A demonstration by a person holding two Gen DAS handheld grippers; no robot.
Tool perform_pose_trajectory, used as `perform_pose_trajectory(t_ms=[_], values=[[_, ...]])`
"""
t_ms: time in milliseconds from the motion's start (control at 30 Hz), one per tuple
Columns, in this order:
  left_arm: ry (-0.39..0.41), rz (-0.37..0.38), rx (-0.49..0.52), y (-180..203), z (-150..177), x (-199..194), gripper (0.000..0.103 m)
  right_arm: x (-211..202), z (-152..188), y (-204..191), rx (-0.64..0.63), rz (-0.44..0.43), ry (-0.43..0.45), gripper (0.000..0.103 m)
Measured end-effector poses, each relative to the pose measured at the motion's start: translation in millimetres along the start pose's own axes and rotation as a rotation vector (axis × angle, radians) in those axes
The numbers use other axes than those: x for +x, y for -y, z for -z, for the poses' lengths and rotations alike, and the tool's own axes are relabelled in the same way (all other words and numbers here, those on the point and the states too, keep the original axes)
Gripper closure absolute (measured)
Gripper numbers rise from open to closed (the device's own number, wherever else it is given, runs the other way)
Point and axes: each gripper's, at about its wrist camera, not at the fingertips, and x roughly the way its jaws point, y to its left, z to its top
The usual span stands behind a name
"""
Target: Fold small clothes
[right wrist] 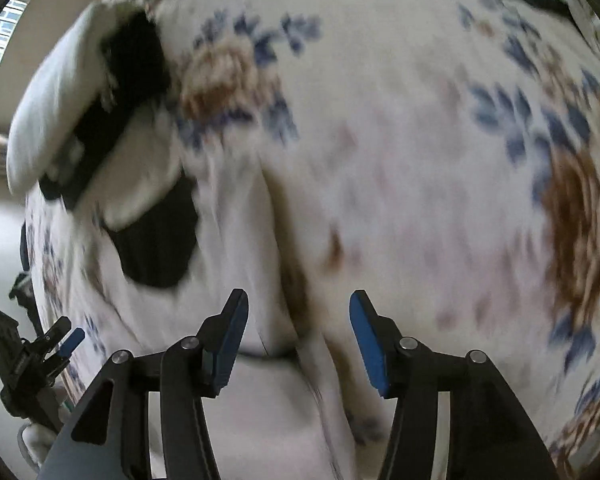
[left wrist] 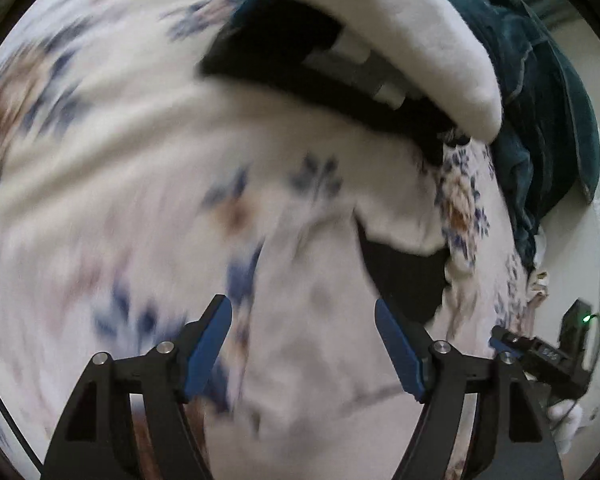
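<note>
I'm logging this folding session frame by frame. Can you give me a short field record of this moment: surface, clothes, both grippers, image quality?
surface: floral bedspread, white with blue and brown flowers
garment near grippers: white garment with a black patch, lying on the bedspread
other items: white-and-black folded piece; teal cloth at the far edge
left gripper: jaws open, holding nothing
right gripper: jaws open, holding nothing, over a fold of the white garment
image quality: heavy motion blur in both views
</note>
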Motion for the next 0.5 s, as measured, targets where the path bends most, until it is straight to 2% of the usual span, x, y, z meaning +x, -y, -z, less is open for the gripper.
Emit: perform_pose_trajectory(t_ms=[100,167,267,300,333,367,400,433,500], values=[[-0.041,-0.057,0.099,17.3,-36.8,31.6,0.031,8.8,-34.7,-22.8,-0.047,0.012,0.041,0.048],[-0.105,-0.091,0.166,26.7,-53.5,59.4,0.031,21.2,-55.7,-42.1,-0.096,0.029,0.054,0.048],[-0.187,-0.116,0.266,37.9,-58.7,87.7,0.034,50.7,-84.2,-73.5,-0.175,0.067,0.000,0.048],[-0.190,-0.124,0.304,41.7,-55.2,90.3,0.041,64.5,-92.3,-81.8,-0.203,0.088,-0.041,0.048],[-0.173,-0.143,0.357,48.1,-50.7,88.6,0.079,72.3,-96.9,-85.8,-0.211,0.088,-0.071,0.048],[-0.169,-0.146,0.396,52.8,-45.8,85.7,0.100,80.2,-101.2,-88.7,-0.203,0.082,-0.099,0.051],[-0.165,-0.125,0.408,54.7,-42.3,82.0,0.100,83.2,-103.7,-91.4,-0.200,0.085,-0.101,0.071],[-0.149,-0.094,0.419,56.2,-37.6,75.2,0.100,83.3,-104.5,-93.8,-0.204,0.099,-0.093,0.095],[-0.123,-0.089,0.424,56.1,-30.3,64.6,0.100,80.4,-103.9,-101.1,-0.232,0.116,-0.077,0.097]])
